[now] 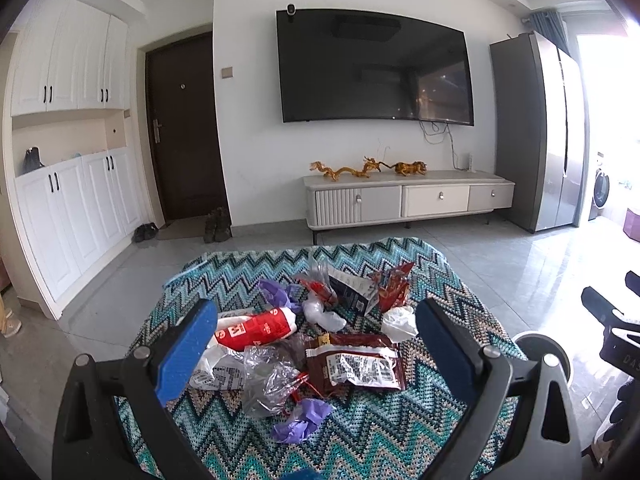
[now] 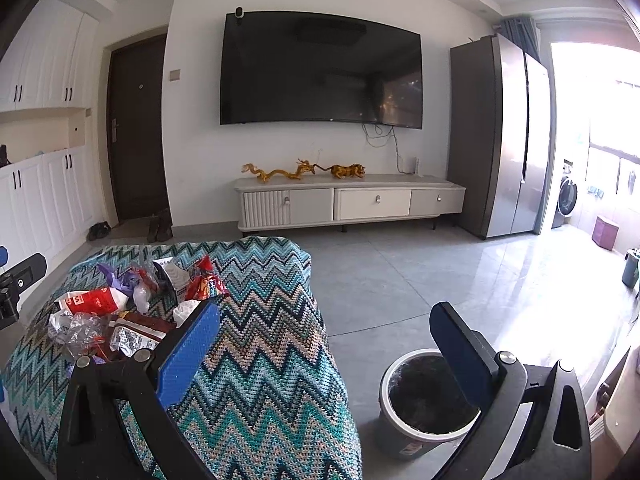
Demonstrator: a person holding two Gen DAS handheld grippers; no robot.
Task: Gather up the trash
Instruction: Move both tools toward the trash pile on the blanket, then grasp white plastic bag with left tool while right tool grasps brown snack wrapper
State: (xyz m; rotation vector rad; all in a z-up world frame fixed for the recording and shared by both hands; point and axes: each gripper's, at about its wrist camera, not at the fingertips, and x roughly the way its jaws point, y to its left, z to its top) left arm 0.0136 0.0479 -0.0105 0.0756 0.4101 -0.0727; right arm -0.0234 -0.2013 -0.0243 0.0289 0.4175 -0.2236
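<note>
A heap of trash lies on a table under a zigzag cloth [image 1: 360, 440]: a red-and-white wrapper [image 1: 260, 326], a brown snack packet [image 1: 356, 364], clear crumpled plastic [image 1: 272, 380], purple wrappers [image 1: 302, 420], a red packet [image 1: 394, 286] and white crumpled bits [image 1: 398, 322]. My left gripper [image 1: 316, 348] is open and empty, its fingers on either side of the heap, above it. My right gripper [image 2: 328, 344] is open and empty, over the table's right edge. A grey trash bin [image 2: 404, 436] with a dark liner stands on the floor below it. The heap [image 2: 120, 312] shows at left in the right wrist view.
The bin's rim [image 1: 560, 350] shows at the table's right in the left wrist view, with the other gripper's black body [image 1: 612, 320] beyond it. A TV stand [image 2: 352, 202], a fridge [image 2: 504, 136] and white cabinets [image 1: 72, 208] line the walls. Grey tile floor [image 2: 400, 280] lies around.
</note>
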